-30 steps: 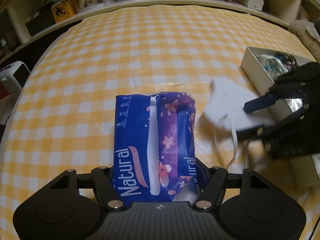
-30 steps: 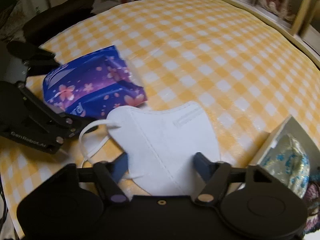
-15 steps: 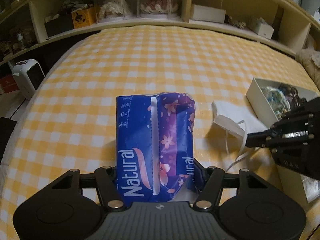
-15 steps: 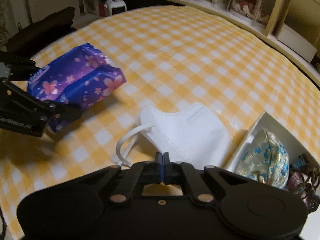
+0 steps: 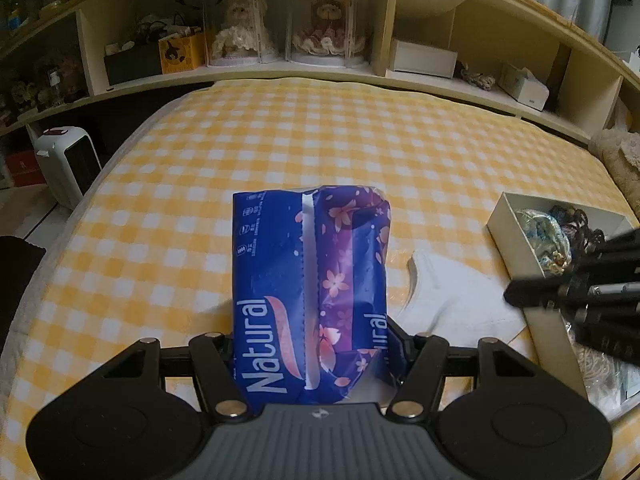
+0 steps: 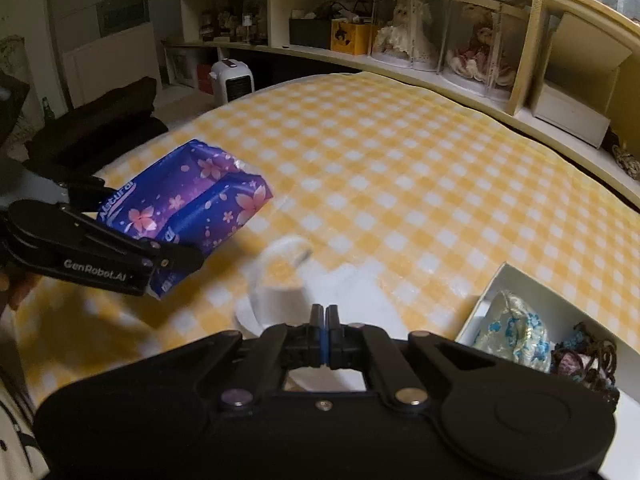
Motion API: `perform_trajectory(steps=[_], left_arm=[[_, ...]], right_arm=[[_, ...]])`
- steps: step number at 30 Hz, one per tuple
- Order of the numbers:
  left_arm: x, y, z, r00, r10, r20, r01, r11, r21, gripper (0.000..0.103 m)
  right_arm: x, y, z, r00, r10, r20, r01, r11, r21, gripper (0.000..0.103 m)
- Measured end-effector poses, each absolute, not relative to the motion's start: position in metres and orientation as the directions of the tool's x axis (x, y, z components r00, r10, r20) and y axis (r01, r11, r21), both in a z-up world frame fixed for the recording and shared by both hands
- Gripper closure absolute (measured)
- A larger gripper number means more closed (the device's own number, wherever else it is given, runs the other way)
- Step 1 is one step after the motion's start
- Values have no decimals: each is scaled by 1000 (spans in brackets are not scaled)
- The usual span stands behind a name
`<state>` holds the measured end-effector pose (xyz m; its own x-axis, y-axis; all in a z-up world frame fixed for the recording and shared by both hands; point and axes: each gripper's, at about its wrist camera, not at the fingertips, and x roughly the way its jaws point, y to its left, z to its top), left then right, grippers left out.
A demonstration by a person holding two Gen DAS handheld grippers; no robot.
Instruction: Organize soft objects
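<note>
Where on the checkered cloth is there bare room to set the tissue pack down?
Bare checks run from the tissue pack to the shelves, and leftward toward the heater. Crowded on the right: the white mask lies against the white box, under the right gripper.

Table (image 5: 280,152): covered in yellow-and-white check. Shelf unit (image 5: 480,60) spans 10 to 2 o'clock beyond it, holding two dolls in clear cases (image 5: 280,32), a yellow box (image 5: 178,53) and white boxes (image 5: 422,58). White heater (image 5: 68,160) stands at 9 o'clock.
</note>
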<state>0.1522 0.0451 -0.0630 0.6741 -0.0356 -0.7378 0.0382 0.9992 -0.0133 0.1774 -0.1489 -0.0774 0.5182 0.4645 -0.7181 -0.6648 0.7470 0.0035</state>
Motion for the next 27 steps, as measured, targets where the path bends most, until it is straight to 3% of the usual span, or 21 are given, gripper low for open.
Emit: perform_trajectory(steps=[4,6,7,8,16,21,25,27], left_arm=[[146,49,-55,682,-39,-730,40,999,-16,40],[145,45,-54,687,-41,-725,42,999,-16,40],[144,46,-52,690,-42,-723,44,999,-16,40],[141,46,-49,694,-45,-719,46,999,-18,40],[159,43,-62,672,-69,-737,57,998,-42,40],[164,47,-67,658,-95,-747,63,995,-72,40],[169,50,-70,650,-108,-752,62,994,-89,40],[171,50,-71,648,-113,-753,64,993,-95,40]], right_arm=[[172,-142,-87,441,480,-758,-719,695,21,101],[169,-134,-96,436,461,-772,-754,656,-35,70],[169,-129,-101,459,443,-770,-772,628,-98,37],[171,-125,-106,475,426,-770,-781,607,-146,21],[228,-111,-127,351,338,-873,-847,511,-142,16],[257,-109,-139,227,344,-911,-846,534,-10,4],[260,-109,-141,211,339,-917,-852,524,-2,4],[259,-109,-139,210,341,-916,-854,520,-2,9]])
